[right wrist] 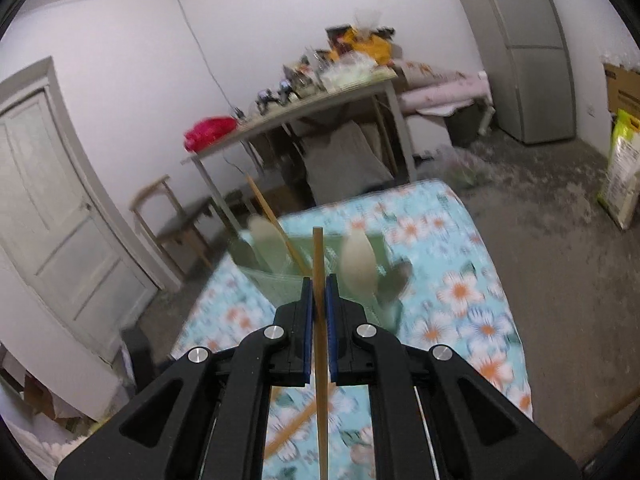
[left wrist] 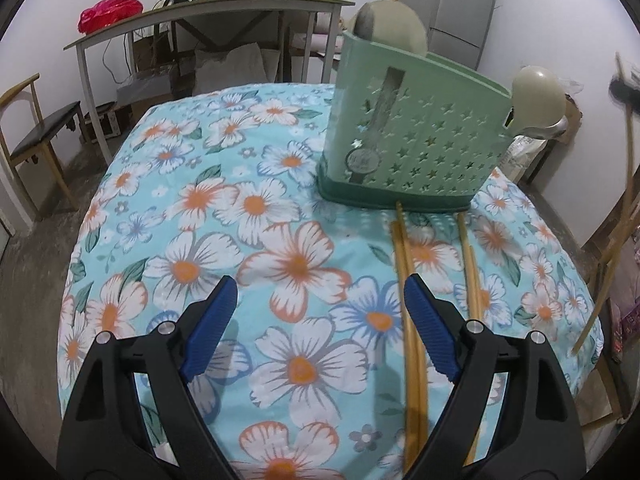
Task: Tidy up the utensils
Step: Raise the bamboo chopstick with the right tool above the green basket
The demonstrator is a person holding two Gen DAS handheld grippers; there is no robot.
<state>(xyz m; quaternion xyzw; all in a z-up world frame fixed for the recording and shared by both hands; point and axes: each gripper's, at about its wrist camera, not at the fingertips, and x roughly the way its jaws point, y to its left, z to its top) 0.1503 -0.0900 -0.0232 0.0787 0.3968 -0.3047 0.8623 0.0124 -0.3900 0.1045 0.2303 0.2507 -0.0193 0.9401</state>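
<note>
A green star-punched utensil holder (left wrist: 416, 132) stands on the flower-print tablecloth (left wrist: 256, 248) with two pale spoons (left wrist: 390, 28) (left wrist: 536, 92) in it. Two pairs of wooden chopsticks (left wrist: 408, 280) (left wrist: 472, 272) lie in front of it. My left gripper (left wrist: 320, 296) is open low over the cloth, its right finger (left wrist: 424, 320) just above the nearer pair, nothing between the pads. My right gripper (right wrist: 319, 284) is shut on a single chopstick (right wrist: 318, 256), held upright above the blurred holder (right wrist: 280, 280). A further chopstick (right wrist: 272, 216) leans in the holder, and one (right wrist: 296, 428) lies on the cloth below.
A long cluttered side table (left wrist: 208, 20) with a red bag (left wrist: 110, 14) stands behind. A wooden chair (left wrist: 36, 136) is at the left, a grey fridge (left wrist: 460, 8) at the back right, a door (right wrist: 52, 208) on the left wall. The table drops off at its edges.
</note>
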